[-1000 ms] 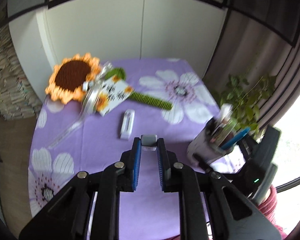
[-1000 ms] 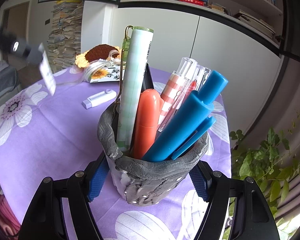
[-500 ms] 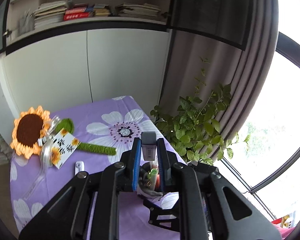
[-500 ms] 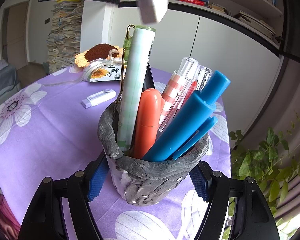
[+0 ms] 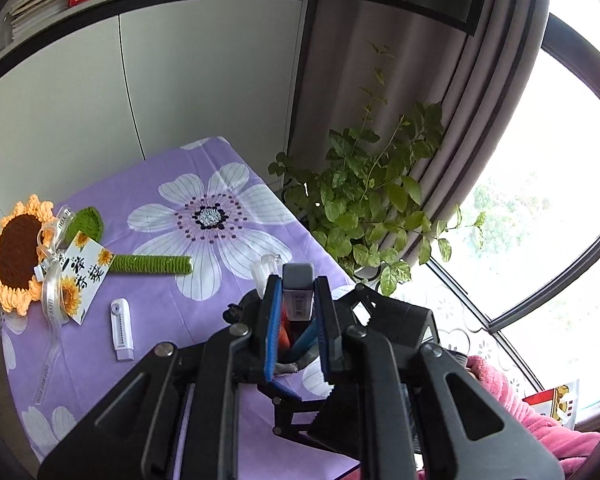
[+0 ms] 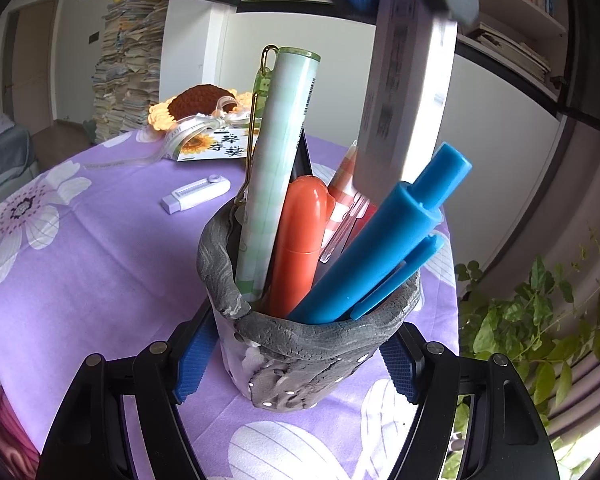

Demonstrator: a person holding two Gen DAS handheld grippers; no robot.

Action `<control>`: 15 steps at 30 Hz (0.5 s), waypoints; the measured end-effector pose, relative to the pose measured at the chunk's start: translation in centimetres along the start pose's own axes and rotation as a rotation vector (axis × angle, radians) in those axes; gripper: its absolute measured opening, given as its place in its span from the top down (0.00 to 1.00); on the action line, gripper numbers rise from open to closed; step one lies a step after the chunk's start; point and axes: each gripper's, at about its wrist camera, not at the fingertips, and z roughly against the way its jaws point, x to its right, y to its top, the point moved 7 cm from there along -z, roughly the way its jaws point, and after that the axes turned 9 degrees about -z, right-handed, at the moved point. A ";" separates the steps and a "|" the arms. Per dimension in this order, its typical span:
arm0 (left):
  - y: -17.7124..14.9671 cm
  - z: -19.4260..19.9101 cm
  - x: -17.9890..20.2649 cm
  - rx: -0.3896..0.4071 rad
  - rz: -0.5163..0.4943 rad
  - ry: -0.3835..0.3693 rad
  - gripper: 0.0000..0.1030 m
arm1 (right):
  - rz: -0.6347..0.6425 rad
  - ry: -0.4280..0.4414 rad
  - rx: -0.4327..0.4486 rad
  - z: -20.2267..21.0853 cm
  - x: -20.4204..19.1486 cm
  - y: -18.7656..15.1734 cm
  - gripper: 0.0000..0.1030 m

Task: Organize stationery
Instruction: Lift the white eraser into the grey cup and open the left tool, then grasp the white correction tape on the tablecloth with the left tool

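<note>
Right wrist view, left to right. Purple flowered surface (image 6: 99,280). Correction tape (image 6: 195,195) lies flat at 10 o'clock from the cup, well apart. Crochet sunflower (image 6: 197,100) with tag at 11 o'clock, far edge of surface.

Grey cup (image 6: 308,344) stands upright at centre, right tool (image 6: 300,364) clamped on its lower wall, blue pads on both sides. Inside the cup, left to right: gold-clip pen (image 6: 261,80), pale green checked tube (image 6: 277,168), orange marker (image 6: 304,240), red-white striped pen (image 6: 342,184), clear pen (image 6: 346,228), blue pen (image 6: 384,248) leaning to 2 o'clock.

White eraser (image 6: 408,92) hangs at 1 o'clock just above the cup mouth, lower end among the pen tops, not yet inside; contact with them cannot be told. Left tool (image 5: 295,300) is clamped on its upper end, pads pressed to both sides.

Left wrist view: eraser (image 5: 297,296) upright between the pads, cup mouth right below it with orange and blue pens showing. Plant (image 5: 364,208) at 1 o'clock off the surface edge. Pink sleeve (image 5: 512,404) at 4 o'clock.
</note>
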 end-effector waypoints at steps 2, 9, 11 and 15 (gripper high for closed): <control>-0.2 -0.7 0.0 -0.017 -0.004 0.012 0.86 | 0.000 0.000 0.000 0.0 0.0 0.0 0.28; -0.5 -1.5 -0.1 -0.046 -0.010 0.017 0.86 | 0.002 -0.001 0.001 0.0 0.0 0.0 0.28; -0.4 -1.6 0.0 -0.049 -0.015 0.016 0.86 | 0.002 -0.001 0.000 0.1 -0.1 0.0 0.28; -0.3 -1.7 -0.2 -0.052 -0.008 0.017 0.86 | -0.010 0.025 0.004 0.3 -0.1 0.1 0.27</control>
